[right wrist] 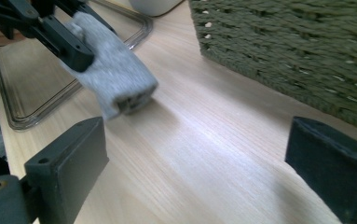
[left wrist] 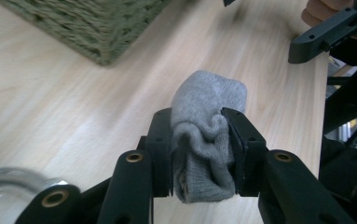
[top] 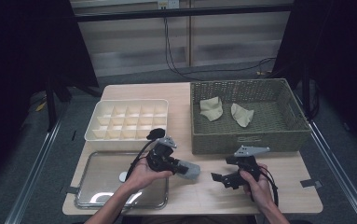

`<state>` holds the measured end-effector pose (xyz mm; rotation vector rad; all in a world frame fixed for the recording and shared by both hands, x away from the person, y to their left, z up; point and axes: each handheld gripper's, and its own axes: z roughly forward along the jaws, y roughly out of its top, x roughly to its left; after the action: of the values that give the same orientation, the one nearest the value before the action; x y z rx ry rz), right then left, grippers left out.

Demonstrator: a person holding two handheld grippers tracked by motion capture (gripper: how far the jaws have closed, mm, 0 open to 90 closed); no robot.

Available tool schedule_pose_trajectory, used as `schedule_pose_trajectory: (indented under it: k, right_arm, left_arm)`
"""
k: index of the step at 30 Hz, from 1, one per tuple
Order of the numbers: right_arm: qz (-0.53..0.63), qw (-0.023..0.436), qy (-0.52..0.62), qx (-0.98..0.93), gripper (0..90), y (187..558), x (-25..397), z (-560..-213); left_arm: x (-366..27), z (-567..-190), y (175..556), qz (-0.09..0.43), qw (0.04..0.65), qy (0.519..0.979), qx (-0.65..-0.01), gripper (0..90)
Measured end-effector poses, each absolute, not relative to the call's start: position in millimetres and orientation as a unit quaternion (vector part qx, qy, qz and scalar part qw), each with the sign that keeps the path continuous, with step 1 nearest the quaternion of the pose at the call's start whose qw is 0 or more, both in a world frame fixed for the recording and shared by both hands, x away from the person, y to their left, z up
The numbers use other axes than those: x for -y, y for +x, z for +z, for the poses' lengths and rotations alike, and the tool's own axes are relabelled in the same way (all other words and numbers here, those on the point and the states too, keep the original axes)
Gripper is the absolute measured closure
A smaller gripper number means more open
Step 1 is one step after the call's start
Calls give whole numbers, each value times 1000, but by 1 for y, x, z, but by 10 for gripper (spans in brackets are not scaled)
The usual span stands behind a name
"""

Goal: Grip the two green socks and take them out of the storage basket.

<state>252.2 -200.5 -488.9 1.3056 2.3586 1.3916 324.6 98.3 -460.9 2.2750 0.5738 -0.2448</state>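
Observation:
A folded grey sock (top: 192, 171) is pinched between the jaws of my left gripper (top: 181, 166), just above the wooden table in front of the basket. In the left gripper view the sock (left wrist: 209, 100) bulges out past both jaws, and the left gripper (left wrist: 203, 140) is shut on its bunched middle. My right gripper (top: 219, 178) stands a short way to the right, pointing at the sock with its jaws wide apart. The right gripper (right wrist: 199, 158) view has the sock (right wrist: 115, 79) ahead at upper left, with nothing between its own jaws.
A green woven basket (top: 246, 140) at the back right holds two beige socks (top: 212, 108) (top: 241, 115). A white divided box (top: 127, 135) stands at the back left. A shallow metal tray (top: 97, 196) lies at the front left under the left forearm.

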Motion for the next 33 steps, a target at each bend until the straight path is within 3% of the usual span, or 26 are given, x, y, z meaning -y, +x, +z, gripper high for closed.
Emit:
schedule_pose_trajectory:
  k: [13,33]
  right_arm:
    - [470,84,444,-758,36,250,216,-484]
    - [456,80,432,-774,35,254,210,-491]
  left_arm:
    - [-123,-446,332,-80,377,891,-239,657]
    - [-151,-416,343,-62,378,891,-245,657]
